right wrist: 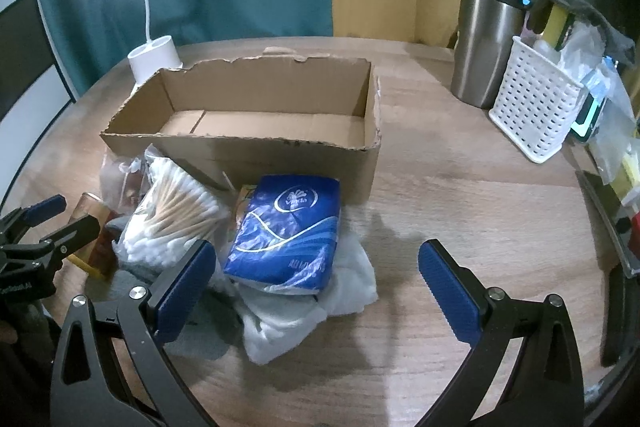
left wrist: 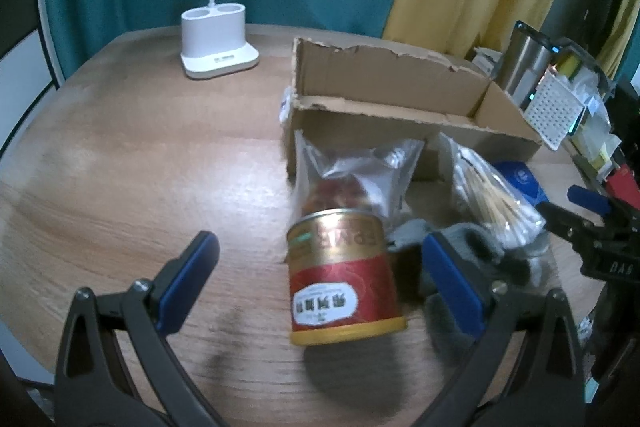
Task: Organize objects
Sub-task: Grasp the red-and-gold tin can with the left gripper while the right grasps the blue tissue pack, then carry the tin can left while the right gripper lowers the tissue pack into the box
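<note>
Can [left wrist: 344, 275] upright btwn wide left jaws, untouched.

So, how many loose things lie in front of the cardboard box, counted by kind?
Red and gold tin can: 1
Clear bags, snack pouch and wooden cotton swabs: 2
Blue tissue pack: 1
Cloths, white and grey: 2
Total: 6

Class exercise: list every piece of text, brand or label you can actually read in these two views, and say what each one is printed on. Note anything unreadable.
"Vinda": white logo on the blue tissue pack.
Red and gold can: gold lettering on its upper band and characters on its white label, both inverted and too blurred to read.
White lamp base: small mark on its front, too small to read.
Cardboard box: no print visible.
</note>
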### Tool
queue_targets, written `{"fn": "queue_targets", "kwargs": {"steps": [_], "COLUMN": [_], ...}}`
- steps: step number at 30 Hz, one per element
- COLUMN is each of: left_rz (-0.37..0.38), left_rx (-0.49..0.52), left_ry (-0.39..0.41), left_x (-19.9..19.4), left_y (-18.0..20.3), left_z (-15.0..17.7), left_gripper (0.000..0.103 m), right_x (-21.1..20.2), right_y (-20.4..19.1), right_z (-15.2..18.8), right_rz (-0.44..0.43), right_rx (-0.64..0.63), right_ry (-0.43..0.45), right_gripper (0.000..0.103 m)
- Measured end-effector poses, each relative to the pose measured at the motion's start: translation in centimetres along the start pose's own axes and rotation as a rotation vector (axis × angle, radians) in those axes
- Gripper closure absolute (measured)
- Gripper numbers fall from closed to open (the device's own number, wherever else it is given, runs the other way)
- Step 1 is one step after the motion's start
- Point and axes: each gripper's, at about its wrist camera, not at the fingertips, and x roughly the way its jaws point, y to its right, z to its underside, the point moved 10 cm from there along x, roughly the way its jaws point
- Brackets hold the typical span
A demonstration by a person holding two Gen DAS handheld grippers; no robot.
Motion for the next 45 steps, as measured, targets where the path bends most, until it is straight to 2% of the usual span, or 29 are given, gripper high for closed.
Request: {"fn": "queue_targets", "kwargs": {"steps": [10, 12, 14, 16, 20, 22, 23, 26, 29, 32, 45], "left_rz": [-0.013, -0.012, -0.012, -0.013, 0.010, 0.027, 0.043, 0.044, 0.047, 0.050, 0.065], "left_rx": [0.015, 0.019, 0.023, 0.026, 0.036, 0.036, 0.032, 0.037, 0.043, 0.041, 0.053], "left_ry": [-0.039, -0.045, -0.056, -0.061, -0.069, -0.081, -0.089, -0.087, -0.082, -0.080, -0.036], "left_x": [1.2, 1.3, 1.4, 1.4, 1.5, 1.6, 1.7, 1.6, 1.4, 1.2, -0.5], "left_y": [-0.1, 0.0, 0.1, 0.2, 0.7, 1.0, 1.2, 1.4, 1.6, 1.7, 2.1], "left_z": [0.6, 0.8, 1.0, 1.2, 1.2, 1.4, 1.6, 1.6, 1.6, 1.7, 0.7], "left_gripper": [0.002, 0.004, 0.012, 0.013, 0.029, 0.040, 0.041, 0.043, 0.046, 0.046, 0.046], "right_x": [1.6, 2.0, 2.2, 2.3, 2.4, 2.5, 2.5, 2.3, 2.4, 2.3, 0.9], "right_y": [-0.2, -0.3, -0.3, -0.4, -0.4, -0.5, -0.5, -0.7, -0.9, -1.3, -1.3], "right_z": [-0.3, -0.3, -0.3, -0.4, -0.3, -0.3, -0.3, -0.3, -0.1, 0.1, 0.0], "right_rz": [-0.009, -0.006, -0.011, -0.011, -0.018, -0.025, -0.024, -0.035, -0.040, -0.057, -0.046], "right_rx": [-0.004, -0.011, -0.013, -0.017, -0.017, -0.016, -0.019, -0.030, -0.038, -0.040, -0.035], "right_ry": [-0.023, -0.029, -0.031, -0.029, -0.037, -0.036, -0.035, -0.029, -0.033, -0.036, -0.005], "right_gripper": [0.000, 0.000, 0.000, 0.000, 0.008, 0.009, 0.009, 0.019, 0.024, 0.037, 0.048]}}
